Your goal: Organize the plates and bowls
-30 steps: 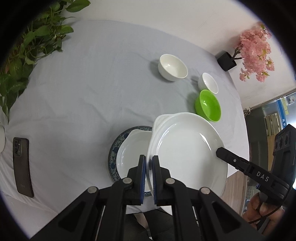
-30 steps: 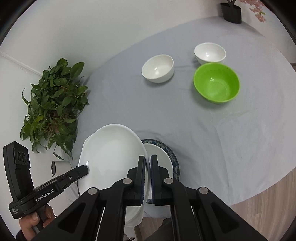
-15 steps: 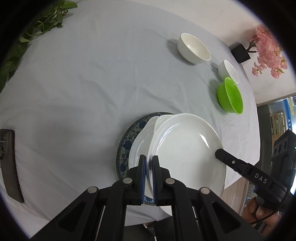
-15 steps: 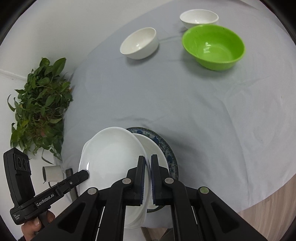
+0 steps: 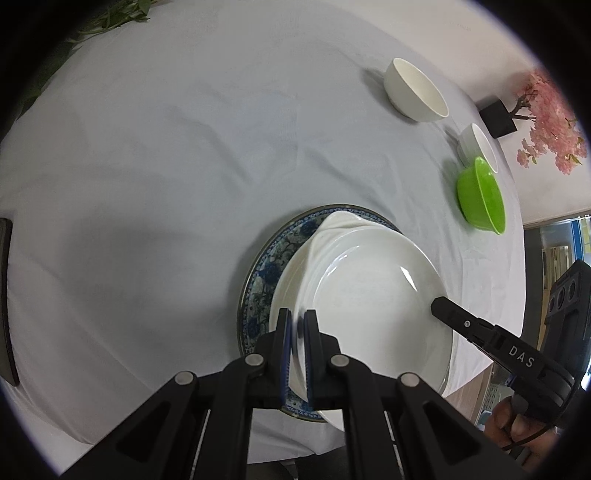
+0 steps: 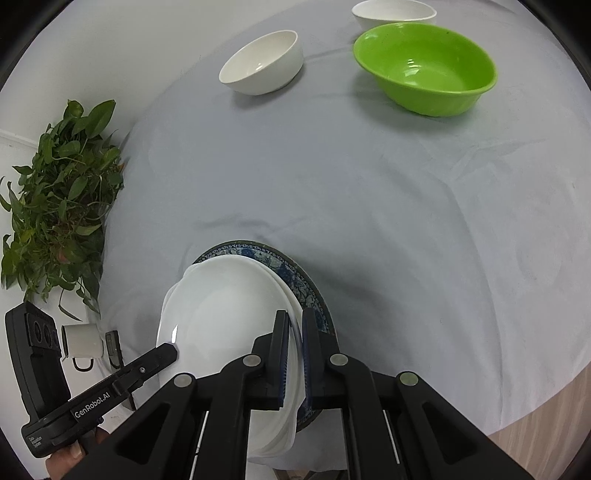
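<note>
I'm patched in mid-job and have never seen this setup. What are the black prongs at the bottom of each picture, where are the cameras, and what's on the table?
No robot here: a person holds a two-finger gripper in each hand, and a fisheye camera on each looks along its fingers. The prongs are those fingers.

In the left wrist view, the left gripper is shut on one edge of a white plate; the right gripper reaches in from the right. In the right wrist view, the right gripper is shut on the opposite edge.

The plate is held over a smaller white plate lying on a blue plate; whether it rests on them I cannot tell.

On the grey cloth beyond: a green bowl and two white bowls. A plant stands at the left.
</note>
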Demonstrator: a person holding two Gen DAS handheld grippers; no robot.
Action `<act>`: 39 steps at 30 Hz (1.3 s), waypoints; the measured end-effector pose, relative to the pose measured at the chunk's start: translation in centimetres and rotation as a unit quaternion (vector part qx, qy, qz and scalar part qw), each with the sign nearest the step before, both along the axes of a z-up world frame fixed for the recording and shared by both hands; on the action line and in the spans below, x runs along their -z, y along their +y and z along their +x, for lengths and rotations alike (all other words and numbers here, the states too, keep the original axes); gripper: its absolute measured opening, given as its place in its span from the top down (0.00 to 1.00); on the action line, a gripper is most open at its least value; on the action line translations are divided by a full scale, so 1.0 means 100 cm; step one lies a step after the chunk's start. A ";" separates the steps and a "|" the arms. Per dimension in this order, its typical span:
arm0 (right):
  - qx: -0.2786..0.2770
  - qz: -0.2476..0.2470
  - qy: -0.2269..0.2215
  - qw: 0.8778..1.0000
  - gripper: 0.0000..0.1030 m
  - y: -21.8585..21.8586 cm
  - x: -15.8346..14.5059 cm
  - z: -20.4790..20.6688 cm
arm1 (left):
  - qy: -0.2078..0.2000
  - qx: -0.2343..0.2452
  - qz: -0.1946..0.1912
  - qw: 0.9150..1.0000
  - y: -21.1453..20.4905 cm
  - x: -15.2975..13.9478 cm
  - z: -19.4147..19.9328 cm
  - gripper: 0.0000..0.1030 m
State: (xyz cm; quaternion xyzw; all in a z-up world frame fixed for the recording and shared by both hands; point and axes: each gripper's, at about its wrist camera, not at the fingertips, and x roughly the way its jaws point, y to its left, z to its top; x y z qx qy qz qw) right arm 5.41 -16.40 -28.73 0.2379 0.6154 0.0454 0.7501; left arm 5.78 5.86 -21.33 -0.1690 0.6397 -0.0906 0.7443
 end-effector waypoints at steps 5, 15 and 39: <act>-0.011 -0.003 -0.002 1.000 0.95 0.008 0.008 0.005 | -0.006 -0.018 0.004 1.000 0.005 0.003 -0.002 0.94; -0.020 0.002 -0.009 1.000 0.92 0.008 0.013 0.017 | -0.006 -0.025 0.014 1.000 0.002 0.006 -0.005 0.94; -0.080 -0.008 -0.022 0.997 0.88 0.019 0.005 0.027 | -0.034 -0.042 -0.004 0.999 0.022 -0.015 -0.014 0.94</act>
